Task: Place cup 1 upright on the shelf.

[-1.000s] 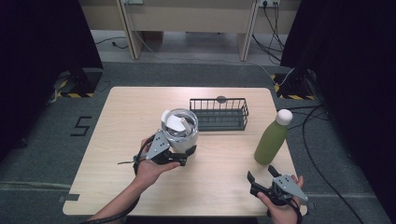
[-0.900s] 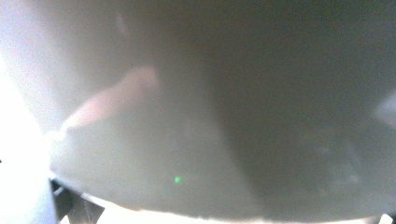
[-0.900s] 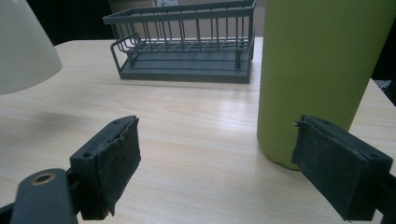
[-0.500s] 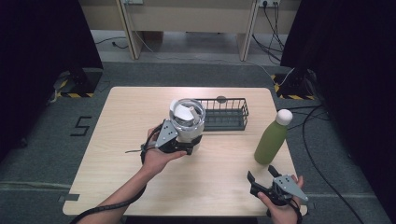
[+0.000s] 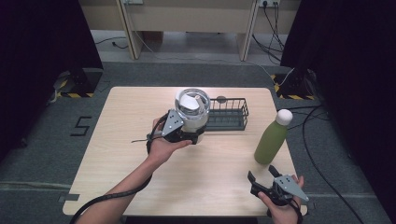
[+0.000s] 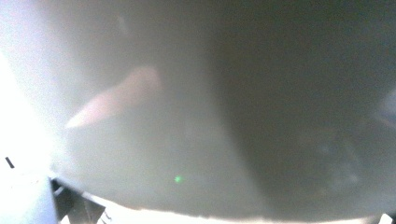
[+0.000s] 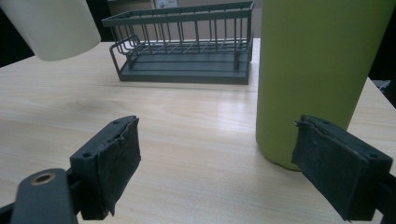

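Transport stage: left claw (image 5: 190, 134) clamped on a pale cup (image 5: 191, 108), carried clear of the table (image 5: 126, 140) just short of the wire basket (image 5: 229, 114), placement apparently still pending; right claw (image 7: 217, 163) rests apart and empty, green bottle (image 7: 317, 70) immediately ahead.

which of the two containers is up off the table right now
The white cup, carried above the table by the left tool beside the wire basket. The green bottle stands upright on the table near the right tool.
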Demonstrator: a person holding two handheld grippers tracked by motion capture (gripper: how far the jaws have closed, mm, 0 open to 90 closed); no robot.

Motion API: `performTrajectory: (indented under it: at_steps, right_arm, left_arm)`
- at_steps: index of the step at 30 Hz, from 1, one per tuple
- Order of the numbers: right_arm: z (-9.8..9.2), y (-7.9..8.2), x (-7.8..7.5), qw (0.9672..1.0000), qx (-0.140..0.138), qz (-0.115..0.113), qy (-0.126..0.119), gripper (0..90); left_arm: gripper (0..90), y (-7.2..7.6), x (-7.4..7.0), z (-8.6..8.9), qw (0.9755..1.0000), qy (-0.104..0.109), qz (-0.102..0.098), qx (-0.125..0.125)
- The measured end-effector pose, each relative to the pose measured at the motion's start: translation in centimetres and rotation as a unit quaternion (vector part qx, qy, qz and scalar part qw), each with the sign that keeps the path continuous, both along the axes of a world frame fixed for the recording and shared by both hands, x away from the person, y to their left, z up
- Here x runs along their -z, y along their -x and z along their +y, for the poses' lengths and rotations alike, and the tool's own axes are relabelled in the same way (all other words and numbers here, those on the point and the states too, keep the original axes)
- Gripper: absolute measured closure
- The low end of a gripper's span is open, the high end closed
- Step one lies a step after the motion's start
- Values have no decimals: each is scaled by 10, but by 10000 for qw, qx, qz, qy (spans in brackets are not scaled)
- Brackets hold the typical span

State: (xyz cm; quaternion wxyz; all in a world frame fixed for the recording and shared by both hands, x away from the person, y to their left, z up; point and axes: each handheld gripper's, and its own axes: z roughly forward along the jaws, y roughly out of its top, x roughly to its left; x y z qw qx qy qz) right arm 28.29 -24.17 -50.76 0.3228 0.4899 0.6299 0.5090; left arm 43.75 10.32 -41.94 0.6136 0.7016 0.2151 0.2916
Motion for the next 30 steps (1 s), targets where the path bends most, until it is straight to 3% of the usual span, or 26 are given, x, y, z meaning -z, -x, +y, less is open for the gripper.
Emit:
performTrajectory:
  at_steps: [13,19,30]
  right_arm:
    - [-3,0,1,10000,10,1,-14,149]
    - [-5,0,1,10000,33,5,-41,149]
    - [-3,0,2,10000,8,18,-13,148]
  left_arm:
    - [97,-19,-11,-21,10000,-6,-31,23]
    - [97,-27,-14,-23,10000,89,4,-28]
    - [97,-34,-27,-29,9999,116,-119,-41]
